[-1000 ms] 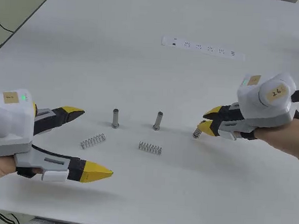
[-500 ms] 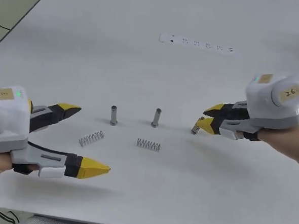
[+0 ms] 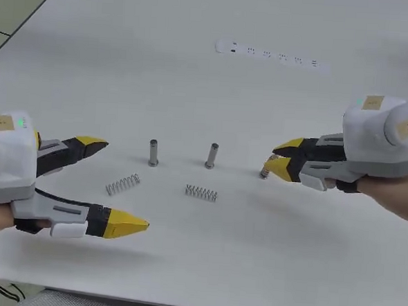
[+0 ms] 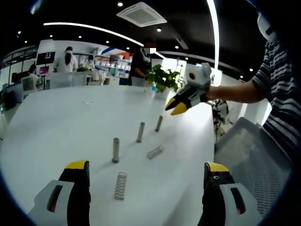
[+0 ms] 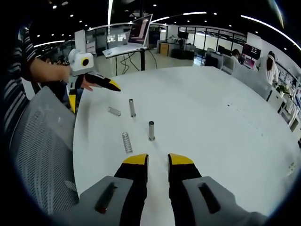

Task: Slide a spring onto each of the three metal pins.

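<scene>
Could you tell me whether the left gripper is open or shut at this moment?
Open. The left gripper has its two yellow-tipped jaws standing wide apart, and they grip nothing.

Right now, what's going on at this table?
A person holds a claw in each hand over a white table. Three pins stand in a row; two springs lie loose before them. The left claw is wide open near the left spring. The right claw, barely open, hovers by the third pin, which may already wear a spring.

Three pins (image 3: 153, 152) (image 3: 211, 155) (image 3: 265, 172), two loose springs (image 3: 122, 184) (image 3: 201, 192)
</scene>
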Available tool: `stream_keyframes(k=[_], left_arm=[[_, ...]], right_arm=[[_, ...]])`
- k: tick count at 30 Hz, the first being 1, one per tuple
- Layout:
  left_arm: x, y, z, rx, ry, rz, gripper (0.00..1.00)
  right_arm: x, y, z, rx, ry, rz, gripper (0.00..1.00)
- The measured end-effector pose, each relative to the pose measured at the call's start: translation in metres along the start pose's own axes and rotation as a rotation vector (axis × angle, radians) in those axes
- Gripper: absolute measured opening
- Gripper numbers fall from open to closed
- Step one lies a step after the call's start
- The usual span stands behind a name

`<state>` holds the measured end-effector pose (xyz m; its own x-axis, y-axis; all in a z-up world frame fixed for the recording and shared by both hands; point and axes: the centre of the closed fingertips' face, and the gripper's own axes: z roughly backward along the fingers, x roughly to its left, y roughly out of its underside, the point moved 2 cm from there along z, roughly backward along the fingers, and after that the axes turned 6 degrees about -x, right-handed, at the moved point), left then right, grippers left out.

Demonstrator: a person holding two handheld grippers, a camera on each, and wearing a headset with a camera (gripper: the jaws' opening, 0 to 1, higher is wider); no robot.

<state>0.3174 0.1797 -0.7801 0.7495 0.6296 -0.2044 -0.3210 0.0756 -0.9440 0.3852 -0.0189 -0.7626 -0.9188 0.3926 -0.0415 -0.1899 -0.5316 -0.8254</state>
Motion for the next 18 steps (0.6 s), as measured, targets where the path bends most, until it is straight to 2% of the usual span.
stream_keyframes(k=[14,18], left_arm=[[-0.002,0.0,0.001,-0.002,0.003,0.002,0.98],[-0.003,0.001,0.001,-0.002,0.003,0.005,0.98]], right_arm=[[0.025,0.001,-0.014,0.05,-0.088,0.035,0.14],[0.033,0.002,-0.018,0.086,-0.114,0.082,0.13]])
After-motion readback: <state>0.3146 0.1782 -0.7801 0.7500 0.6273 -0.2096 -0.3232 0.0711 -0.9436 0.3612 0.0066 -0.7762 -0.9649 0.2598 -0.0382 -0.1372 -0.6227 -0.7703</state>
